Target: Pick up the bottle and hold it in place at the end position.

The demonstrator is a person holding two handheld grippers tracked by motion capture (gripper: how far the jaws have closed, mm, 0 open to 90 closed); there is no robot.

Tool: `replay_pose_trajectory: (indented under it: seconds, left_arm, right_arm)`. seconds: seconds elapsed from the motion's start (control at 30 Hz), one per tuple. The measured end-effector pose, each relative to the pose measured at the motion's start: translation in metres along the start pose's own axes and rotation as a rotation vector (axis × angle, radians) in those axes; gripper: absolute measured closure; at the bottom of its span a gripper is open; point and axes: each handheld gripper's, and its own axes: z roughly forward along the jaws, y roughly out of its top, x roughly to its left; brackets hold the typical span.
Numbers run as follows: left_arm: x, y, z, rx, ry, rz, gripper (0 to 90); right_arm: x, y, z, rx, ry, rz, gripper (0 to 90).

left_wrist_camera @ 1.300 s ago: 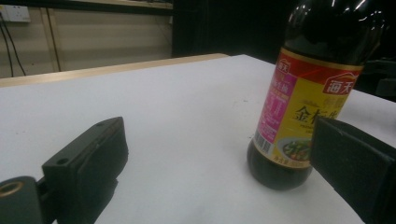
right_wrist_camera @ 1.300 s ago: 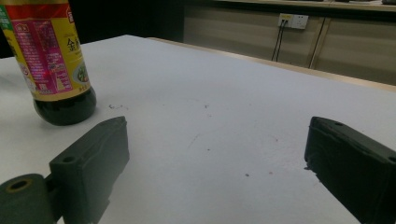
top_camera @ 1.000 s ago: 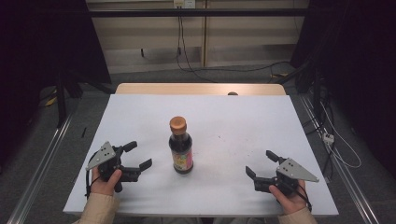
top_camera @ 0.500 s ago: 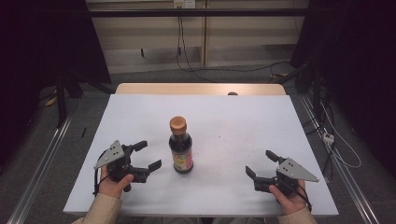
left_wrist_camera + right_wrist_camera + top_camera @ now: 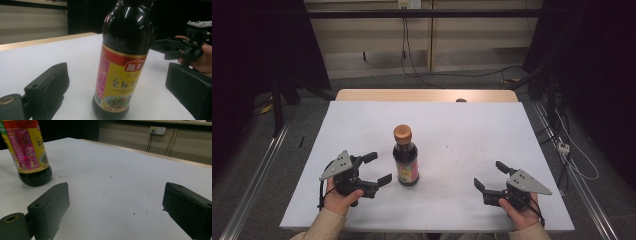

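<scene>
A dark sauce bottle [image 5: 405, 156] with a brown cap and a yellow and red label stands upright near the middle of the white table [image 5: 462, 130]. My left gripper [image 5: 377, 168] is open just left of the bottle, its jaws pointing at it and close to its base. In the left gripper view the bottle [image 5: 123, 60] rises between the two spread jaws without touching them. My right gripper [image 5: 490, 175] is open at the front right, nothing between its jaws. From the right gripper view the bottle [image 5: 28, 152] stands at the far left.
A bare wooden strip [image 5: 427, 95] edges the far side of the table. Cables [image 5: 412, 50] trail on the floor behind it, and metal rails [image 5: 252, 175] run along both sides. The other hand and its gripper [image 5: 190, 47] appear beyond the bottle in the left gripper view.
My left gripper has moved right, toward the bottle, and now sits close beside its base. The right gripper and the bottle have stayed where they were.
</scene>
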Motion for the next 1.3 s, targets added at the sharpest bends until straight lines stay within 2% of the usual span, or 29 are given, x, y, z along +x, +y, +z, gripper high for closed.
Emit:
replay_pose_trajectory:
  seconds: [0.23, 0.5, 0.53, 0.8, 1.0, 1.3]
  left_arm:
    - [-0.006, 0.001, 0.010, 0.015, -0.015, 0.010, 4.7]
    - [-0.009, 0.003, 0.020, 0.027, -0.011, 0.013, 4.7]
    - [-0.010, 0.004, 0.021, 0.032, -0.024, 0.013, 4.7]
    - [-0.013, 0.007, 0.028, 0.031, -0.012, 0.018, 5.0]
    - [-0.016, 0.008, 0.035, 0.034, -0.024, 0.023, 5.0]
    - [-0.020, 0.011, 0.047, 0.052, 0.010, 0.046, 5.0]
  right_arm:
    - [0.000, 0.000, 0.000, -0.002, 0.004, 0.000, 6.9]
    - [0.000, 0.000, 0.000, -0.004, 0.008, -0.002, 6.9]
    - [0.000, 0.000, 0.000, -0.005, 0.010, -0.001, 6.9]
    - [0.000, 0.000, 0.000, -0.006, 0.012, -0.002, 6.9]
    - [0.000, 0.000, 0.000, -0.004, 0.012, -0.002, 6.9]
    - [0.000, 0.000, 0.000, 0.000, 0.010, -0.002, 7.0]
